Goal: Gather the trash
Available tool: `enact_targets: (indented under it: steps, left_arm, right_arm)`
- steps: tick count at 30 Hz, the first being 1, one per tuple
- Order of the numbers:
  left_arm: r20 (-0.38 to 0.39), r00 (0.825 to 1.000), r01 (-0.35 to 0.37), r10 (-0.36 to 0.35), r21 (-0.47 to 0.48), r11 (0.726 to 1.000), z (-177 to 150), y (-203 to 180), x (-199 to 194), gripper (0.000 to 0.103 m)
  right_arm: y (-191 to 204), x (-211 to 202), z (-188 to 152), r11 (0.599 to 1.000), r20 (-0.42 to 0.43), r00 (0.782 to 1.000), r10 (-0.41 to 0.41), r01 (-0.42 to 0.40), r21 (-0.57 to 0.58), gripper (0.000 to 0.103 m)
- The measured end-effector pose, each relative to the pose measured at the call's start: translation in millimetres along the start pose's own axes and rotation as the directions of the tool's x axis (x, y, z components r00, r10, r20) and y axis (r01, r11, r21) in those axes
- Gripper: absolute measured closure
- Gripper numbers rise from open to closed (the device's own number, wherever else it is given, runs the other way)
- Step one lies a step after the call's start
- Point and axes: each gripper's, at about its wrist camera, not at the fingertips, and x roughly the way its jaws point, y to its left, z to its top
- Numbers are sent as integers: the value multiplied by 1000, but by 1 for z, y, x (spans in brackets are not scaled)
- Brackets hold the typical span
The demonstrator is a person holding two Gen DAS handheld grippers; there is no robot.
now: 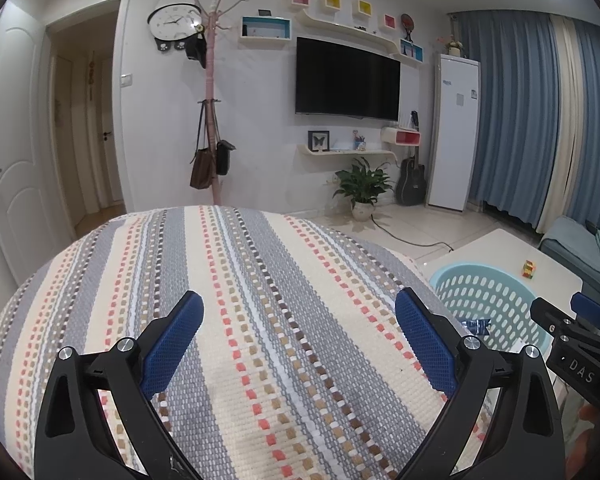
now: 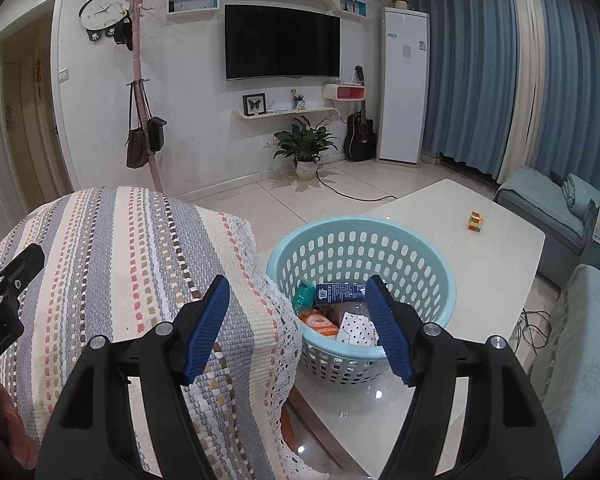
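In the left wrist view, the left gripper (image 1: pixel 299 334) hangs over a striped cloth (image 1: pixel 236 304) with its blue fingers spread wide and nothing between them. No trash shows on the cloth here. To the right stands a pale blue basket (image 1: pixel 488 300) on a white table (image 1: pixel 512 248), with the right gripper (image 1: pixel 580 320) at the frame's edge beside it. In the right wrist view, the right gripper (image 2: pixel 298 328) is likewise spread and empty, hanging above the near rim of the basket (image 2: pixel 364 240). Inside the basket lie several pieces of trash: a blue packet (image 2: pixel 338 293), a teal wrapper (image 2: pixel 305 295), an orange packet (image 2: pixel 319 322) and a dotted white piece (image 2: pixel 356 326). The cloth (image 2: pixel 120 260) beside it looks bare of trash, and the left gripper (image 2: pixel 4 276) shows at the left edge. A small coloured cube (image 2: pixel 475 222) sits farther back on the table (image 2: pixel 440 208), well apart from the basket; whether it counts as trash I cannot tell. The collecting looks largely done, with little or nothing left in view.
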Motion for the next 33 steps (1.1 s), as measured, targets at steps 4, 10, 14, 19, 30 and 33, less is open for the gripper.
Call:
enact_targets:
  steps: [4,10,14,19,30,33]
  left_arm:
    - [0,1000,0,0,-1,1000,0,1,0,9]
    - [-1,1000,1,-1,-3,1000,0,1,0,9]
    - [-6,1000,3,-3,-9,1000,0,1,0,9]
    - [-5,1000,1,-1,-5,1000,0,0,0,9]
    - [-5,1000,1,-1,-3,1000,0,-2,-1,9]
    - [-6,1000,3,-3,-5,1000,0,-1,0,9]
  right_arm:
    - [0,0,0,1000,-1,1000,0,0,0,36]
    - [-1,0,-1,1000,-2,1000,1,-1,3,36]
    - [-1,-1,-2,1000,-1,1000,2,-2,5,36]
    - [-1,0,-2,1000,-3,1000,4,-4,9,36]
    - [-1,-1,-2,1000,-2,1000,5,-5,8,36]
    - [0,0,0,1000,-1,1000,6,-6,7,36]
